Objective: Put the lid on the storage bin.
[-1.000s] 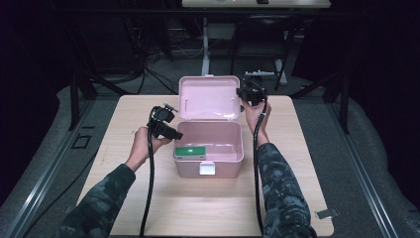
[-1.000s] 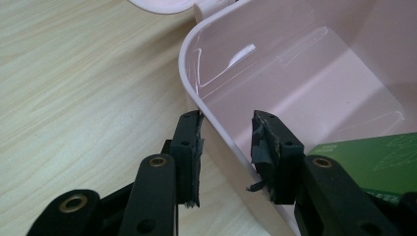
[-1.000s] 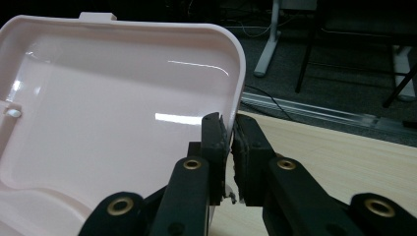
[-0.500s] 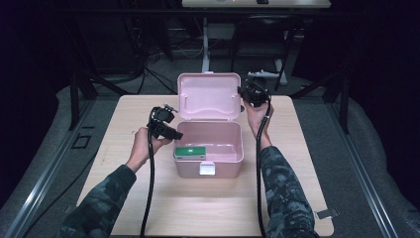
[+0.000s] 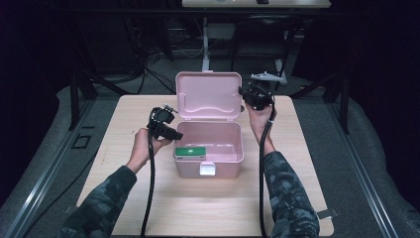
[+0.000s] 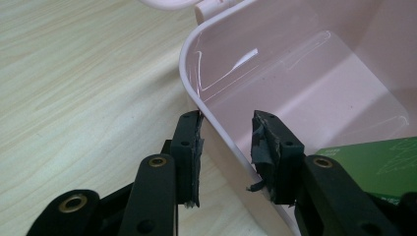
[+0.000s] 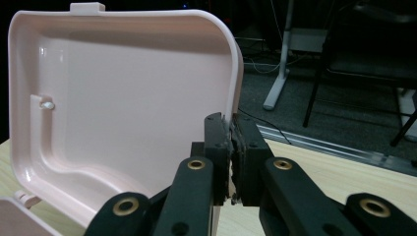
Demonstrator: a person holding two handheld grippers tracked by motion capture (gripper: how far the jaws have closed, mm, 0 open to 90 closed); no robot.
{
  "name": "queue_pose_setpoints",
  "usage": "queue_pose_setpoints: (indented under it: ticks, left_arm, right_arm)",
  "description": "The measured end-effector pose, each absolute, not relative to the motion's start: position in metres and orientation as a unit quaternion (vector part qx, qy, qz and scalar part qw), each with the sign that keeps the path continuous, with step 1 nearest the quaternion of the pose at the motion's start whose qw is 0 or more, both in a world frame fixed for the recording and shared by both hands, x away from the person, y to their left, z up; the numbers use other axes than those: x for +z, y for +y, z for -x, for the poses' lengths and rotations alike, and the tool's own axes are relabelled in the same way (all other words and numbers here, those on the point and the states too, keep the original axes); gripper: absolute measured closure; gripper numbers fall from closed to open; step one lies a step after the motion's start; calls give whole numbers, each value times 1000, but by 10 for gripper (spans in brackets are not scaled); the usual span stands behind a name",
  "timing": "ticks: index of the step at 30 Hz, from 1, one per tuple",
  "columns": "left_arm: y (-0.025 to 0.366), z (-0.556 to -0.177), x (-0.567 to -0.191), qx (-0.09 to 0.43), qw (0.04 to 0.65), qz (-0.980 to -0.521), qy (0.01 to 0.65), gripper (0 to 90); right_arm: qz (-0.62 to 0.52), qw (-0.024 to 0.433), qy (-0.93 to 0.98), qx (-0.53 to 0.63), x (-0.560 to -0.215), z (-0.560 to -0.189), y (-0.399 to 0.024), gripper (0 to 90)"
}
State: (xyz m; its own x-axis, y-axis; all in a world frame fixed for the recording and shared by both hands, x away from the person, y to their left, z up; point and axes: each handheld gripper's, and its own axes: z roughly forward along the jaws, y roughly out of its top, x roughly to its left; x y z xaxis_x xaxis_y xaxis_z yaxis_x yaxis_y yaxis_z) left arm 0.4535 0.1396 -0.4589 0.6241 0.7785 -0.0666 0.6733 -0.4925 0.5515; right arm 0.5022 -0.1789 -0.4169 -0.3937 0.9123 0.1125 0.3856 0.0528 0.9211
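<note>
An open pink plastic box (image 5: 233, 158) stands mid-table with its lid (image 5: 208, 96) raised behind it. A green flat pack (image 5: 190, 151) lies inside at the front left, and its corner (image 6: 378, 167) appears in the left gripper view. My left gripper (image 5: 173, 135) is open and straddles the box's left wall (image 6: 216, 123), one jaw outside and one inside (image 6: 226, 147). My right gripper (image 5: 246, 96) is shut on the lid's right edge (image 7: 235, 73), with the jaws pinching the rim (image 7: 231, 147).
The wooden table (image 5: 148, 208) has bare room in front of and on both sides of the box. A white latch (image 5: 207, 169) sits on the box's front wall. Dark stands, cables and a second table (image 5: 257, 4) lie beyond the far edge.
The lid's top edge rose slightly with my right gripper over the last second. My left gripper stayed at the box's left wall.
</note>
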Motion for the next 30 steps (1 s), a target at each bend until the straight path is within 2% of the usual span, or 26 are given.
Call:
queue_pose_setpoints:
  ticks: [30]
  left_arm:
    - [139,-449,-461,107,280,-854,425,640]
  right_arm:
    - [-426,290,683,517,-408,-451,-184,864]
